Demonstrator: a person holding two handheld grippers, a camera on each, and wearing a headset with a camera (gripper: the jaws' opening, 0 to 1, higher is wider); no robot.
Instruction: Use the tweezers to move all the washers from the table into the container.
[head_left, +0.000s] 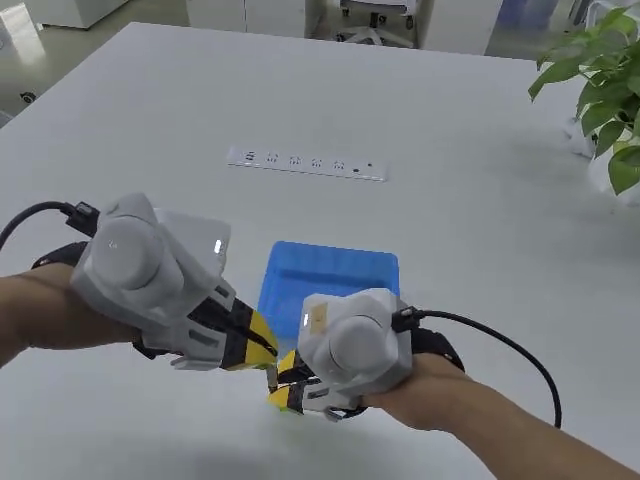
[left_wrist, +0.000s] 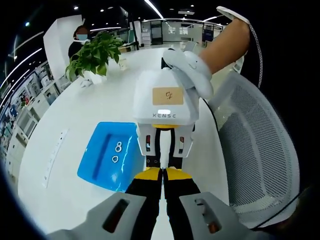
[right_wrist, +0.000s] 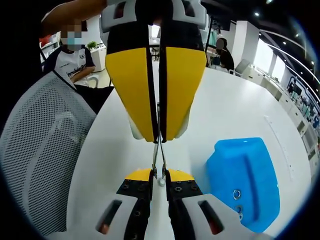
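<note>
Two washers (left_wrist: 118, 147) lie in the container (left_wrist: 97, 162), and whether any remain on the table (head_left: 450, 150) cannot be told. In the right gripper view, the left gripper (right_wrist: 159, 139) and right gripper (right_wrist: 159, 176) both pinch the tweezers (right_wrist: 158, 156) just beside the container. The left gripper view shows the washers plainest.

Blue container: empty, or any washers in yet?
Not empty. Two washers lie on the floor of the blue container, seen in the left gripper view.
</note>
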